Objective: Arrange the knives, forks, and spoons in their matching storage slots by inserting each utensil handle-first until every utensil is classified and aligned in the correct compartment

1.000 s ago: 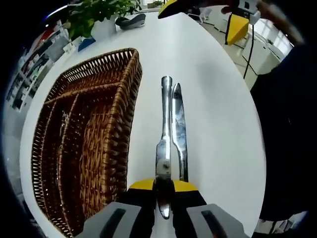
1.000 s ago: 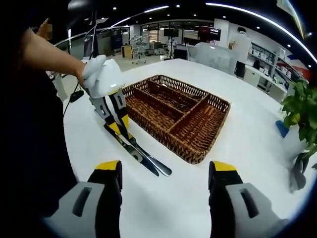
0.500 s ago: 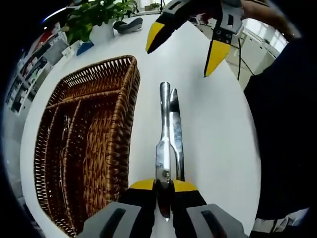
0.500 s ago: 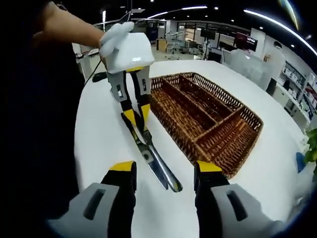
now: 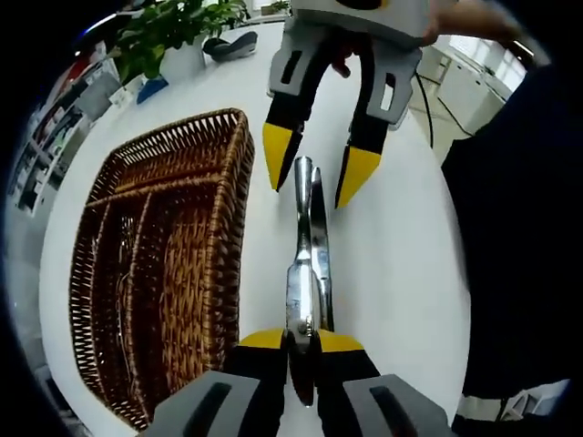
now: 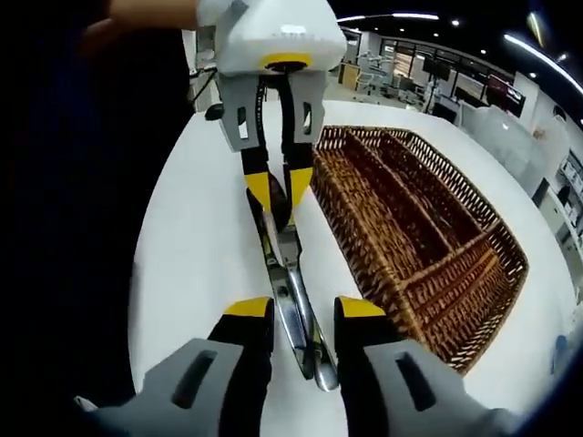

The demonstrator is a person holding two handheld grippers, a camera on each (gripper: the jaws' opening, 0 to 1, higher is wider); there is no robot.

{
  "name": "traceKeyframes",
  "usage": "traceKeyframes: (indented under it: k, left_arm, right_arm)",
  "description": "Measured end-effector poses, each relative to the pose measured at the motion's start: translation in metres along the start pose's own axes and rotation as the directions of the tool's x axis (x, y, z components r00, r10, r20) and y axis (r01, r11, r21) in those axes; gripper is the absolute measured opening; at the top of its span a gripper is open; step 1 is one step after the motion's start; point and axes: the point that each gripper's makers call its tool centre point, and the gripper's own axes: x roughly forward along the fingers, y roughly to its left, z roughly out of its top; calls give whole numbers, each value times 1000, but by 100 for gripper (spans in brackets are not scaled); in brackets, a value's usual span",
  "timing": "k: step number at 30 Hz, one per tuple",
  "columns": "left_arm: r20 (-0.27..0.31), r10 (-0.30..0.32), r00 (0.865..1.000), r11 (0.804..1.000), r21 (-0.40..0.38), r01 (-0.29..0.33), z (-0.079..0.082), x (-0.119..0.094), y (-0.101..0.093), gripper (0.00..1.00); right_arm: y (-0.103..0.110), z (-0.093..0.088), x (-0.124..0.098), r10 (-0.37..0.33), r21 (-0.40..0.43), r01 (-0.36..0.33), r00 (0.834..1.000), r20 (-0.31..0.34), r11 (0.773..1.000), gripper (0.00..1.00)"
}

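1. Two shiny steel table knives [image 5: 308, 238] lie side by side on the round white table [image 5: 392, 246], and since a second ago the right gripper [image 5: 315, 175] has come down from the table's far edge to straddle their far tips.
2. The left gripper [image 5: 301, 342] is clamped on the near end of one knife; its yellow-tipped jaws meet round the metal.
3. The right gripper's jaws stand apart, one on each side of the blades, holding nothing.
4. In the right gripper view the left gripper [image 6: 275, 189] points down at the knives [image 6: 293, 300], gripped from above by a white-gloved hand [image 6: 214, 9].
5. The brown wicker cutlery tray [image 5: 162, 264] sits just beside the knives, toward the table's middle.
6. The left gripper view adds a green potted plant [image 5: 168, 32] at the far edge; the right gripper view [image 6: 414, 237] shows the tray's long slots and cross compartment.
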Motion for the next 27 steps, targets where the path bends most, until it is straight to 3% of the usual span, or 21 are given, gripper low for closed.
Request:
traceKeyframes:
  k: [11, 18, 22, 27]
  left_arm:
    - [-15, -2, 1000, 1000, 10, 2, 7, -9, 0, 10]
    - [-19, -5, 1000, 1000, 11, 5, 10, -12, 0, 10]
    - [-29, 4, 1000, 1000, 19, -3, 11, -13, 2, 10]
    - [-22, 3, 1000, 1000, 17, -2, 11, -14, 3, 10]
  right_arm:
    - [7, 3, 21, 80, -53, -80, 997, -12, 995, 16]
    - [4, 0, 28, 82, -100, -84, 996, -23, 991, 9]
    - [4, 2, 28, 87, -163, -87, 996, -4, 983, 7]
    - [5, 2, 27, 97, -179, -96, 995, -2, 979, 6]
